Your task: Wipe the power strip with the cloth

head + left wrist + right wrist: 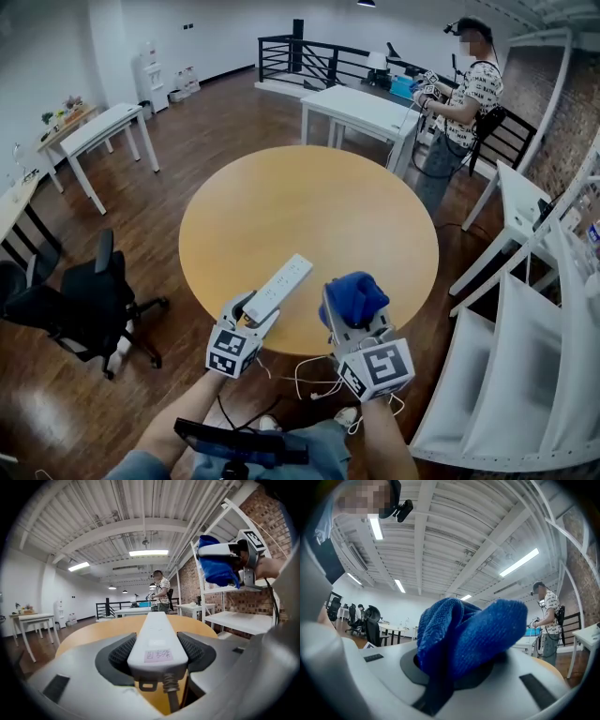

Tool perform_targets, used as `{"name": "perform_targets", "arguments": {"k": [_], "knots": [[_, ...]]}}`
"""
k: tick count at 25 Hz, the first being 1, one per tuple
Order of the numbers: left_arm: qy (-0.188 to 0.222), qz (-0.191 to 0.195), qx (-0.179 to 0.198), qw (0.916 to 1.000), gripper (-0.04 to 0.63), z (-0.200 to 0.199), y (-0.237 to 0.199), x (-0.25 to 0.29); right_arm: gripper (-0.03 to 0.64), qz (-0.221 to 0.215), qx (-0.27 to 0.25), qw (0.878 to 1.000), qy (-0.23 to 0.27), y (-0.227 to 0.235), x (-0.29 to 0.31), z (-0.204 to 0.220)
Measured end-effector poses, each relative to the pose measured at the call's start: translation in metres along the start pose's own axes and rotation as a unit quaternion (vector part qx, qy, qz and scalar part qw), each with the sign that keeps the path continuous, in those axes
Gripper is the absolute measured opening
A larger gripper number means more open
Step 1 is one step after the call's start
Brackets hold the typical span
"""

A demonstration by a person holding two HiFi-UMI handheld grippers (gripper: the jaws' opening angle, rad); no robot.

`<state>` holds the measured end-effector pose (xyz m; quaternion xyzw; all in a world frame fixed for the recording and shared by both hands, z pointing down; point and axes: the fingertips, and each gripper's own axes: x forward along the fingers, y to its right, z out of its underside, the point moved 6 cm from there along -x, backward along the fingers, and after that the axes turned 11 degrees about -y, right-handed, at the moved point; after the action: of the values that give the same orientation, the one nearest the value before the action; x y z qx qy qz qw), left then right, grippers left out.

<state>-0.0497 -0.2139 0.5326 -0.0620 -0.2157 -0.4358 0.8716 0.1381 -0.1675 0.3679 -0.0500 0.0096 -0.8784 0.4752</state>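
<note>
A long white power strip (280,286) sticks out over the near edge of the round wooden table (309,216), its cord end clamped between the pads of my left gripper (251,314). In the left gripper view the power strip (154,634) runs straight away from the jaws, which press on both its sides. A bunched blue cloth (354,298) is held in my right gripper (352,314), just right of the strip and raised above the table. The right gripper view shows the blue cloth (464,637) filling the gap between the jaws. The cloth and the strip are apart.
A white cable (314,380) hangs below the table edge near my hands. A black office chair (80,300) stands at the left. White tables (366,111) and white shelving (525,375) stand at the back and right. A person (464,103) stands by the far table.
</note>
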Motion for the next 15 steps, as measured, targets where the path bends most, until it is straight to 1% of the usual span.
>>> {"name": "perform_targets", "arguments": {"k": [3, 6, 15], "knots": [[-0.033, 0.000, -0.019, 0.9993, 0.283, 0.023, -0.001, 0.015, 0.060, 0.001, 0.003, 1.000, -0.006, 0.000, 0.000, 0.004], [-0.057, 0.001, -0.039, 0.9976, 0.283, 0.044, 0.005, 0.023, 0.060, -0.003, 0.003, 1.000, -0.020, -0.002, -0.004, 0.013], [-0.082, -0.003, -0.046, 0.9955, 0.284, 0.077, 0.007, 0.040, 0.060, -0.023, 0.009, 0.999, -0.044, -0.016, 0.001, 0.032]]}}
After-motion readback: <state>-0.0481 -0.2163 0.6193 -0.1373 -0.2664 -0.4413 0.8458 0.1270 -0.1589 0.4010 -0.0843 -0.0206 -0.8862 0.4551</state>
